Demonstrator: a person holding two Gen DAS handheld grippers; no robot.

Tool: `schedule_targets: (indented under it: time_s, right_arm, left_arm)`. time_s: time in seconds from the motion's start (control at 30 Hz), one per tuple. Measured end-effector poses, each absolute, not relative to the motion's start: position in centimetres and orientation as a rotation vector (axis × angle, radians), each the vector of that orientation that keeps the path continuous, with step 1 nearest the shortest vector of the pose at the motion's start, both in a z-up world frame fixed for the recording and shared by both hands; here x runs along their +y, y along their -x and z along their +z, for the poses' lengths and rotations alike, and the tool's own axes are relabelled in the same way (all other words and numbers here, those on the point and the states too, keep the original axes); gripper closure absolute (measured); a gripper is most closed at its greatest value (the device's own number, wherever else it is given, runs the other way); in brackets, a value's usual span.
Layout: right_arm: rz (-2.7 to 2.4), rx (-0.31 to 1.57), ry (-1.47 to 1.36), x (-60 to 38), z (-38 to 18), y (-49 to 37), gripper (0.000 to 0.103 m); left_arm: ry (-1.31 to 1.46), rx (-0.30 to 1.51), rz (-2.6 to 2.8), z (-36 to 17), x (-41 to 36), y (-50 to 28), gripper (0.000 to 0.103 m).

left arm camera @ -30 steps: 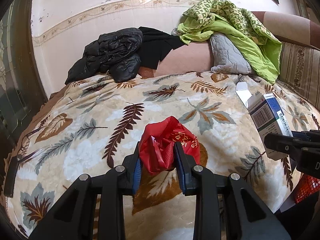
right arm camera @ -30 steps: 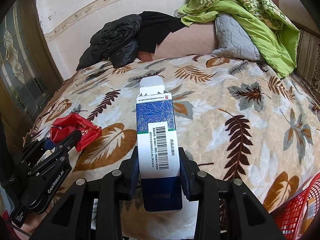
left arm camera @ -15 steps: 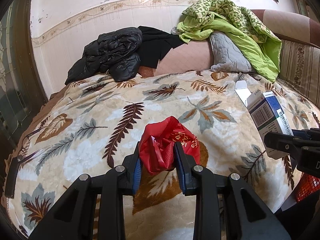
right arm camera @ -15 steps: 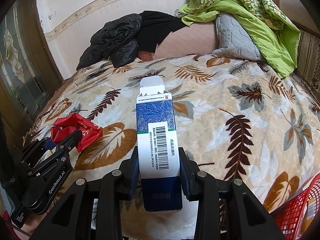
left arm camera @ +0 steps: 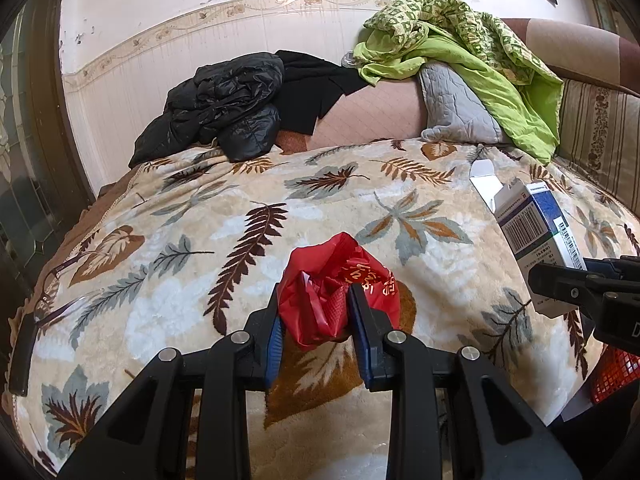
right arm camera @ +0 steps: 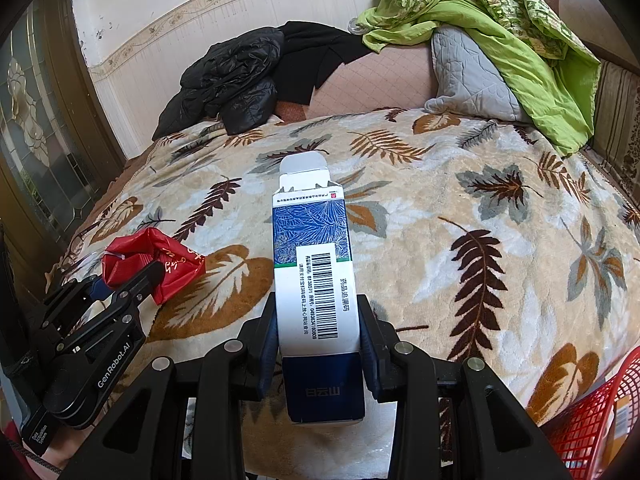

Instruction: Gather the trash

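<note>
The left gripper (left arm camera: pixel 314 316) has its jaws clamped on a crumpled red wrapper (left arm camera: pixel 336 284) just above the bed's near edge. The right gripper (right arm camera: pixel 318 328) has its jaws clamped on an opened blue-and-white carton (right arm camera: pixel 310 256), flap up. Both grips look secure; judged next step is carrying each to the red mesh basket (right arm camera: pixel 592 412) beside the bed's near right corner, releasing over its mouth. Its contents cannot be made out.
</note>
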State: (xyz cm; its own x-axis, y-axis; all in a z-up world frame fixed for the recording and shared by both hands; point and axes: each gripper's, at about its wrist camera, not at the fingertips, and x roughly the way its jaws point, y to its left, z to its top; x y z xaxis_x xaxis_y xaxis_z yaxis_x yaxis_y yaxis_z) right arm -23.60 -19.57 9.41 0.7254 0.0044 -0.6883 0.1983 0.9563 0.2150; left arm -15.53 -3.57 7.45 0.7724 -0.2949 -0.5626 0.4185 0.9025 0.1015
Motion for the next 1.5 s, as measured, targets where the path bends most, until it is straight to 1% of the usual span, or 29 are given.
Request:
schedule_targets:
  time_s: [1.17,1.33,1.5]
  right_arm:
    - [-0.112,0.747,-0.291,-20.2,9.6,23.7,0.065]
    - [-0.136,0.727,-0.357,-22.2,10.4,25.4,0.065]
    - [-0.189,0.697,-0.436,-25.5,12.0,29.5,0.065]
  left_arm:
    - [-0.225,0.586,-0.407,6.5,-3.5,15.5,0.074]
    - [-0.177,0.583,-0.483,7.2,-3.7,16.5,0.074]
    - [-0.158,0.564,-0.609,9.0,-5.6,19.5,0.074]
